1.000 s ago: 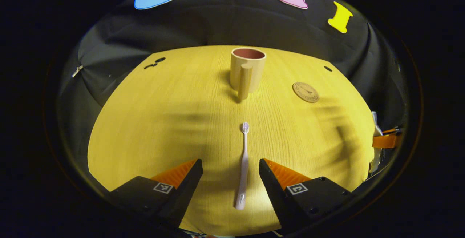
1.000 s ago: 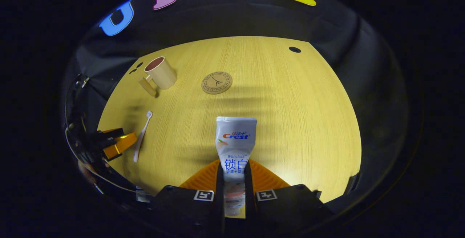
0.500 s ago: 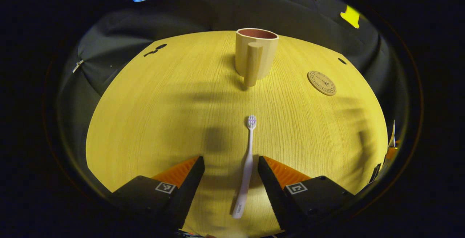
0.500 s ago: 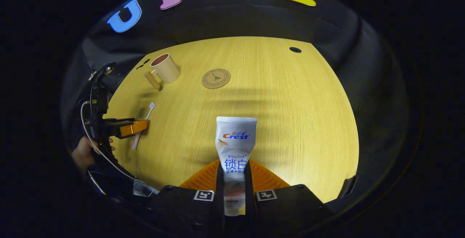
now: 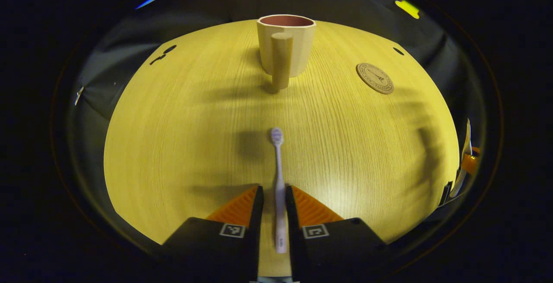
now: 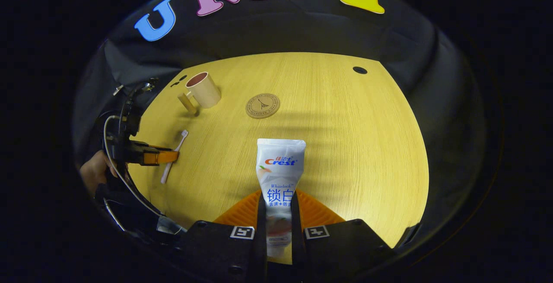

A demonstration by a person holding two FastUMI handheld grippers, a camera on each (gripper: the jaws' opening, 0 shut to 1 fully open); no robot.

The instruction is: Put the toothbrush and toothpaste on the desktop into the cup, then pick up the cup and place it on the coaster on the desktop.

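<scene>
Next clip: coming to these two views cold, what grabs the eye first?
The toothpaste tube clamped upright in the right gripper, dead centre of the right gripper view. Next, the toothbrush pinched by its handle in the left gripper, aimed at the cup, with the coaster to its right on the desktop.

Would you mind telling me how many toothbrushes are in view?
1: the toothbrush lies lengthwise between the left gripper fingers, bristles pointing toward the cup.

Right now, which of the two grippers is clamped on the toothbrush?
The left gripper: its fingers press the toothbrush handle, while the right gripper holds the toothpaste.
</scene>
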